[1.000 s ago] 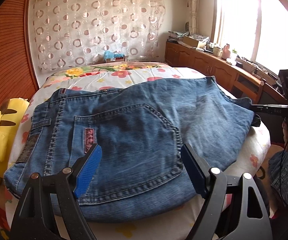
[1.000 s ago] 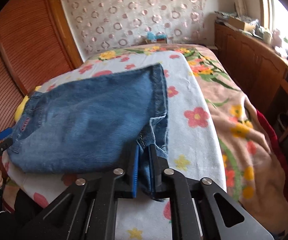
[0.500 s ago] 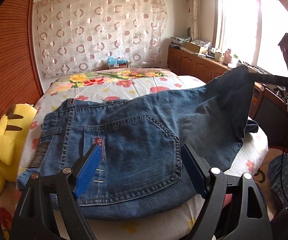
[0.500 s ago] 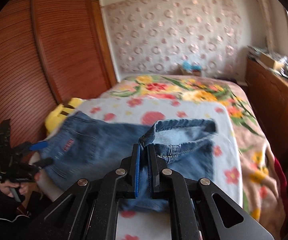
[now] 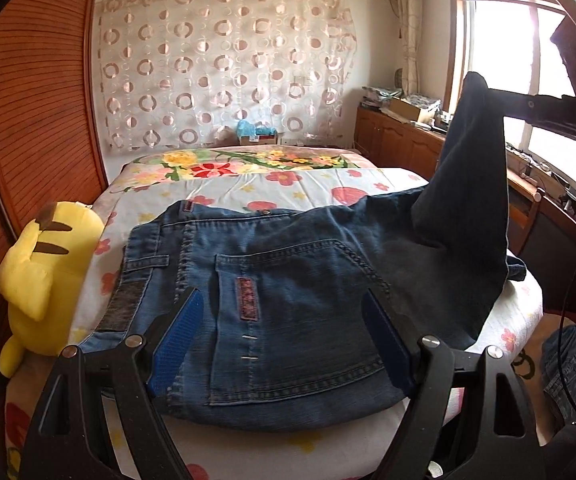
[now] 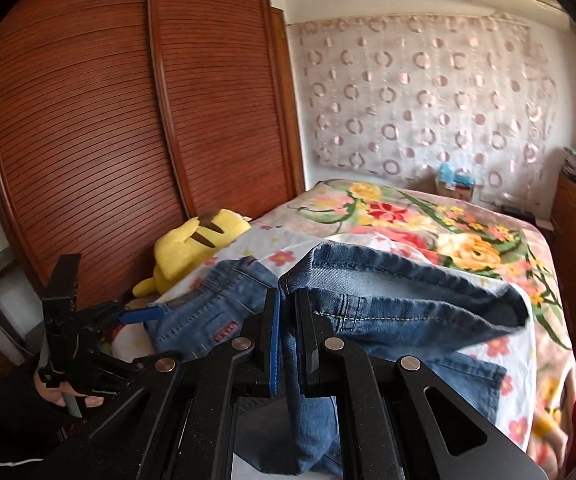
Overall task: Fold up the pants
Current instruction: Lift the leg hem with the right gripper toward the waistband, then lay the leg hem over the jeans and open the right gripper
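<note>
Right tongs [image 6: 286,320] clamped tight on the hem end of the jeans [image 5: 288,300], holding that leg end up off the bed [image 5: 271,452]. Judging by the lift, the hem is raised so it can swing over toward the waistband for a lengthwise fold. Left tongs [image 5: 283,340] gape wide, nothing between the blue pads, poised just above the seat area near the back pocket [image 5: 296,320]; likely ready to pin or catch the waist end so the denim doesn't drag. Cannot tell if they touch the cloth.

Jeans: blue denim, faded mid-wash, already doubled leg on leg, back side up. Waistband lies toward the yellow plush toy [image 5: 43,264] at the bed edge, near the wooden wardrobe [image 6: 127,120]. Pocket has a small pink-red tag [image 5: 247,298]. Body lies flat on the floral sheet; the raised leg end hangs slack, its hem opening gaping in the right wrist view.
</note>
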The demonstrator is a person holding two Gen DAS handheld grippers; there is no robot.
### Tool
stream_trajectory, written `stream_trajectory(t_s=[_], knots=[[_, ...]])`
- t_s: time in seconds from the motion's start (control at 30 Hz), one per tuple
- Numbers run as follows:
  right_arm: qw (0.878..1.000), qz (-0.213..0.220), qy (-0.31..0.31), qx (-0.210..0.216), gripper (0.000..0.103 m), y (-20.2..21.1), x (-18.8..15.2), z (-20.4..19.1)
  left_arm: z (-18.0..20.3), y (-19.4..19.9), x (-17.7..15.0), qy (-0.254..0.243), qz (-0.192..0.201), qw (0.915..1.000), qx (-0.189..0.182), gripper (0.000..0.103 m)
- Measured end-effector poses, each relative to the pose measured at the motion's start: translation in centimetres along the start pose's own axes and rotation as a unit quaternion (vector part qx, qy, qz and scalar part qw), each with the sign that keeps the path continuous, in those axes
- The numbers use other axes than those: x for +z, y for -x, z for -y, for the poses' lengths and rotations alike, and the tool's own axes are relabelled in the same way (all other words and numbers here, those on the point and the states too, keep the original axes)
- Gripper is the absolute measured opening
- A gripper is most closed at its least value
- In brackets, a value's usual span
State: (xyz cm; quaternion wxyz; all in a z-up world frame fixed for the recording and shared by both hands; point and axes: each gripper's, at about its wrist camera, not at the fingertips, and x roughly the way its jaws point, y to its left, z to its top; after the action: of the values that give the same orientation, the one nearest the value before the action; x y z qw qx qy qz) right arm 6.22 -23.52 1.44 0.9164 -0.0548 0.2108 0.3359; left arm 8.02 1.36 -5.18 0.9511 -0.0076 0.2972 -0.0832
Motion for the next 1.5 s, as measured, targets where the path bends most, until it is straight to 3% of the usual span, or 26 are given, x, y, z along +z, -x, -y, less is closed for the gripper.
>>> stream_trajectory(t_s=[0.2, 0.23, 0.3, 0.43, 0.63, 1.0, 1.23, 1.4, 1.5], knots=[[1.0, -0.02, -0.012, 0.013, 0.007, -1.4, -0.8, 1.6, -0.5, -0.3, -0.4, 0.007, -0.006, 1.0, 0.001, 0.082], [1.0, -0.025, -0.015, 0.012, 0.011, -1.6, -0.5, 1.7, -0.5, -0.4, -0.5, 0.007, -0.007, 0.9999, 0.0, 0.082], [0.999, -0.039, -0.015, 0.013, 0.029, -2.1, -0.3, 2.2, -0.4, -0.6, -0.5, 0.008, -0.009, 0.9999, -0.003, 0.082], [0.999, -0.044, -0.021, 0.011, 0.03, -2.1, 0.0, 2.8, 0.0, -0.9, -0.6, 0.005, -0.013, 0.9999, -0.008, 0.082], [0.997, -0.049, -0.048, -0.043, 0.031, -1.0, -1.1, 5.1, 1.3, -1.5, 0.0, -0.004, -0.015, 0.9996, -0.025, 0.082], [0.983, -0.083, -0.106, -0.122, 0.033, 1.5, -6.7, 8.7, 5.4, -1.4, 1.1, -0.036, -0.009, 0.9973, -0.063, 0.082], [0.975, -0.088, -0.129, -0.155, 0.034, 3.3, -7.9, 9.3, 7.8, -0.5, 2.5, -0.055, 0.002, 0.9948, -0.086, 0.082], [0.972, -0.086, -0.14, -0.17, 0.034, 4.7, -8.2, 8.8, 10.2, 0.1, 3.3, -0.074, 0.009, 0.9895, -0.124, 0.082], [0.97, -0.082, -0.144, -0.175, 0.034, 5.4, -8.3, 8.3, 12.1, -0.1, 3.2, -0.093, 0.004, 0.9852, -0.144, 0.072]])
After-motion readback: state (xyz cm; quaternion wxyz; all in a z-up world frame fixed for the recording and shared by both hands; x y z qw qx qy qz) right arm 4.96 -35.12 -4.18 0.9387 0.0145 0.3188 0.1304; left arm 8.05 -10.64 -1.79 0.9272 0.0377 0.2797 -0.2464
